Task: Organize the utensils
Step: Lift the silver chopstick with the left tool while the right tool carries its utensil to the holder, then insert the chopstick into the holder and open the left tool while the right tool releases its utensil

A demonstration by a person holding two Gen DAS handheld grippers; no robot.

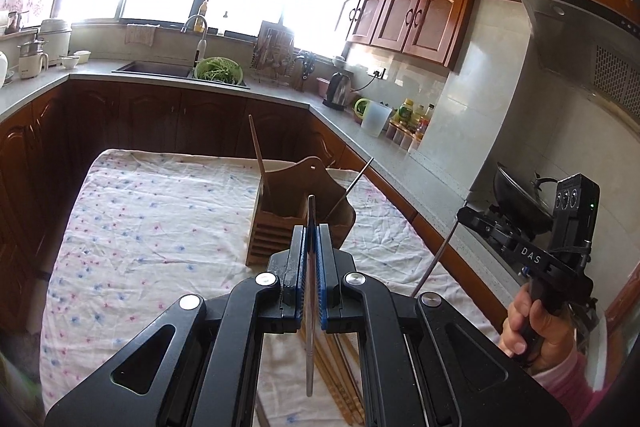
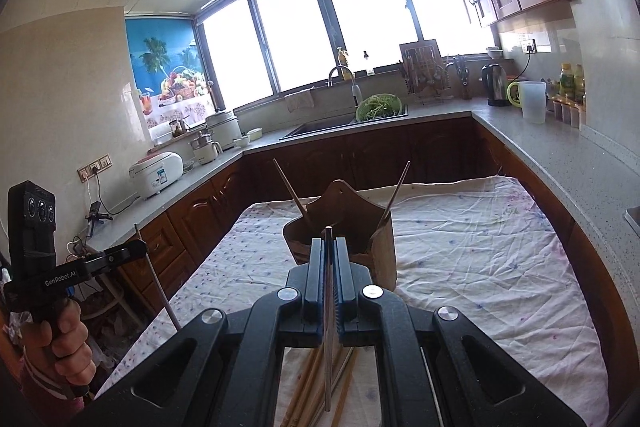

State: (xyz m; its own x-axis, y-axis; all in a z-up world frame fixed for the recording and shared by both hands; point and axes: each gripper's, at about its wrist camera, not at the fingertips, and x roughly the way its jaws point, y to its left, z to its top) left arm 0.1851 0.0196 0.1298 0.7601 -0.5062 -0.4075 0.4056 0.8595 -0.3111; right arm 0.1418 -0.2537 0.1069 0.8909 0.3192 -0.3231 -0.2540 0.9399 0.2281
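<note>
A wooden utensil holder (image 1: 298, 215) (image 2: 344, 227) stands on the floral cloth, with a wooden chopstick (image 1: 258, 155) and a metal chopstick (image 1: 358, 183) leaning in it. My left gripper (image 1: 311, 231) is shut on a metal chopstick (image 1: 310, 347), held upright just in front of the holder. My right gripper (image 2: 329, 247) is shut on another metal chopstick (image 2: 328, 359), also just before the holder. The right gripper also shows in the left wrist view (image 1: 464, 215), the left one in the right wrist view (image 2: 138, 249). Several wooden chopsticks (image 1: 340, 379) (image 2: 308, 387) lie on the cloth below the grippers.
The cloth-covered table (image 1: 140, 227) (image 2: 480, 267) sits inside a U-shaped kitchen counter (image 1: 380, 155). A sink with a green colander (image 1: 220, 71), a kettle (image 1: 338, 91), bottles, a wok on the stove (image 1: 520, 199) and a rice cooker (image 2: 156, 175) stand on the counter.
</note>
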